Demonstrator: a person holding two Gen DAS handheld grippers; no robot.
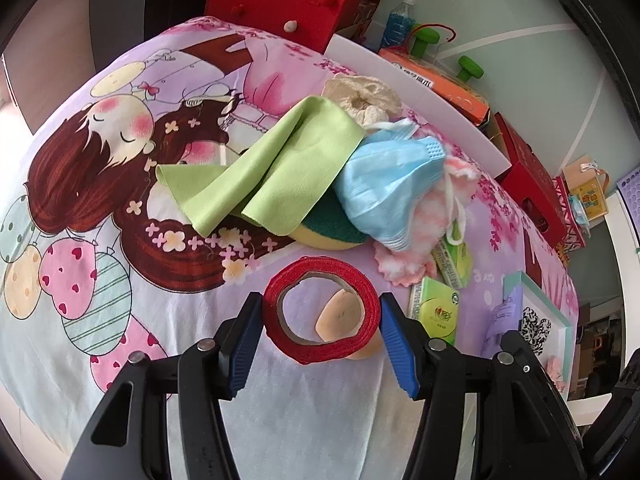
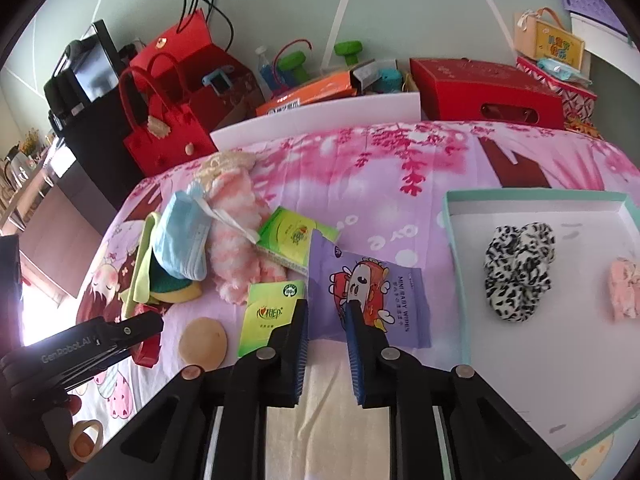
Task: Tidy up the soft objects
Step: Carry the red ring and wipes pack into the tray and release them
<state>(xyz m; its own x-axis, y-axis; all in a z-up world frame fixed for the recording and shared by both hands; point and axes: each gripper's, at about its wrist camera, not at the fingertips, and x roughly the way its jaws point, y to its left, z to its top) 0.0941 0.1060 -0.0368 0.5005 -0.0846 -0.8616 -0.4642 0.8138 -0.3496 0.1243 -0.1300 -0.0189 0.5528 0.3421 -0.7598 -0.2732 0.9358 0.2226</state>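
Observation:
My left gripper has its blue pads on both sides of a red ribbon roll, closed on it above the bed. A beige round puff lies under the roll. My right gripper is shut on a purple baby wipes pack. A pile holds a green cloth, a blue face mask, a yellow-green sponge and a pink fluffy cloth. A leopard scrunchie and a pink scrunchie lie in the teal-rimmed tray.
Two green tissue packs lie on the cartoon bedsheet. Red bags, a red box, green dumbbells and an orange box stand behind the bed. A tape ring lies lower left.

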